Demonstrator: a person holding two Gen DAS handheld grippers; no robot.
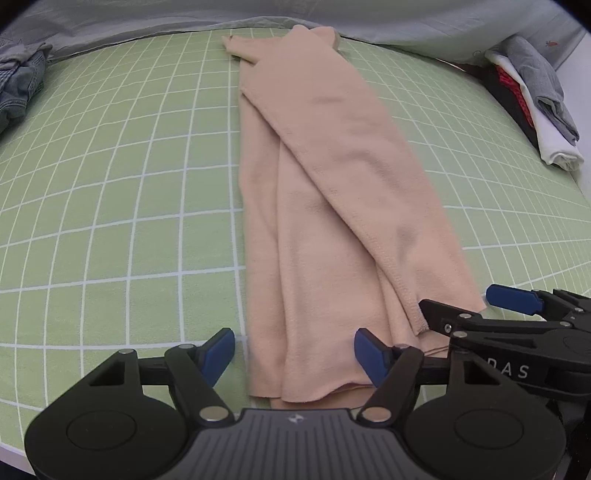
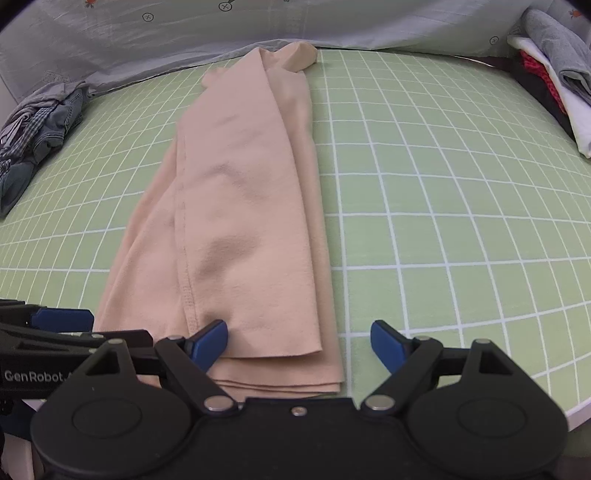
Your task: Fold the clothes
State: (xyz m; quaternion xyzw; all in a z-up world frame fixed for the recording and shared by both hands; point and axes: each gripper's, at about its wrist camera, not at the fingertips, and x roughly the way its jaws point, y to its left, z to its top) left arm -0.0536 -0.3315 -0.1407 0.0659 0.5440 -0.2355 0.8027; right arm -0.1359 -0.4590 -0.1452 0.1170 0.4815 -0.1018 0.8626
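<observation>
Nearest to the cameras, the left gripper [image 1: 294, 354] has its blue-padded fingers spread wide, one on each side of the near hem of the peach garment [image 1: 314, 206]; it holds nothing. The right gripper [image 2: 299, 345] is also spread wide over the right near corner of the same hem, and its left pad [image 2: 210, 343] lies on the cloth or just above it; I cannot tell which. The garment lies as a long narrow strip, folded lengthwise in layers, on the green grid-pattern mat [image 1: 110, 221], and it reaches to the far edge. Further on the left is a heap of denim and checked clothes [image 2: 33, 133]. Further on the right stands a stack of folded clothes [image 1: 543, 110]. Behind all runs a pale blue sheet [image 2: 184, 33].
</observation>
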